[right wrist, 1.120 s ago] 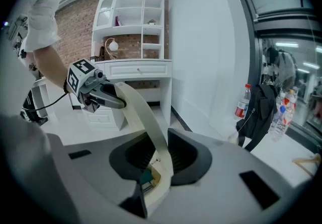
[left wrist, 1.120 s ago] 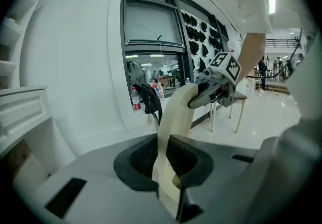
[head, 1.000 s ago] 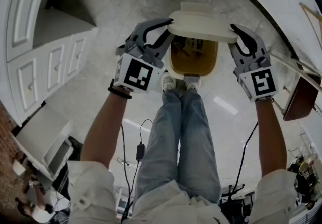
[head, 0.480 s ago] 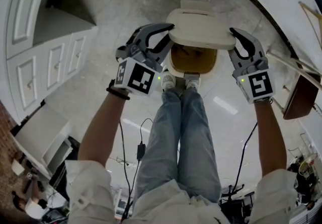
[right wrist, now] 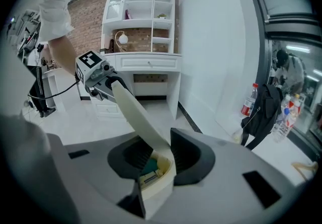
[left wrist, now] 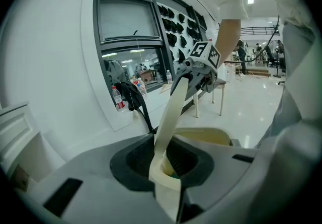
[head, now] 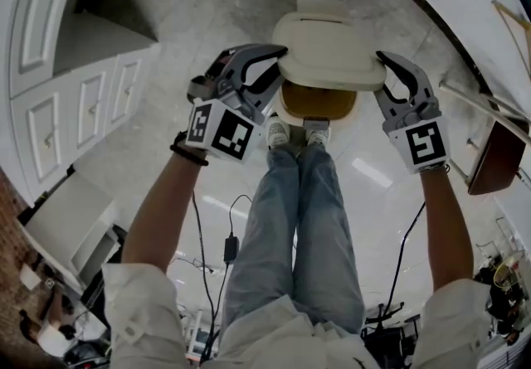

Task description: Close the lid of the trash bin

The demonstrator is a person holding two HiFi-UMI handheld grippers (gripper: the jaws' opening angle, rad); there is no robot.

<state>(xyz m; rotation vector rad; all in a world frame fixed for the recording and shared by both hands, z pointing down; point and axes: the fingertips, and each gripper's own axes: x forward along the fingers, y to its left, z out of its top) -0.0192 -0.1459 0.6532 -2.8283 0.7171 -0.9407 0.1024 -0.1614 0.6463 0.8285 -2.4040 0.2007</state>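
Note:
A cream lid (head: 332, 48) hangs tilted over the trash bin (head: 319, 104), whose yellow-brown inside shows below the lid's near edge. My left gripper (head: 276, 65) is shut on the lid's left edge, and my right gripper (head: 380, 73) on its right edge. In the left gripper view the lid (left wrist: 168, 117) runs as a thin cream band from between the jaws of my left gripper (left wrist: 163, 160) to the other gripper (left wrist: 198, 69). In the right gripper view the lid's edge (right wrist: 136, 112) sits between the jaws of my right gripper (right wrist: 156, 160), which have just eased open a little.
The person's legs and shoes (head: 290, 135) stand right against the bin's near side. White cabinets (head: 75, 102) line the left, a wooden piece (head: 494, 160) is at the right, and cables (head: 232, 247) lie on the floor. A bottle (left wrist: 116, 98) and a black bag (left wrist: 133, 97) stand by the wall.
The lid has swung down over the bin, so less of the opening shows. Both grippers have moved with it, and the left one has rolled a little.

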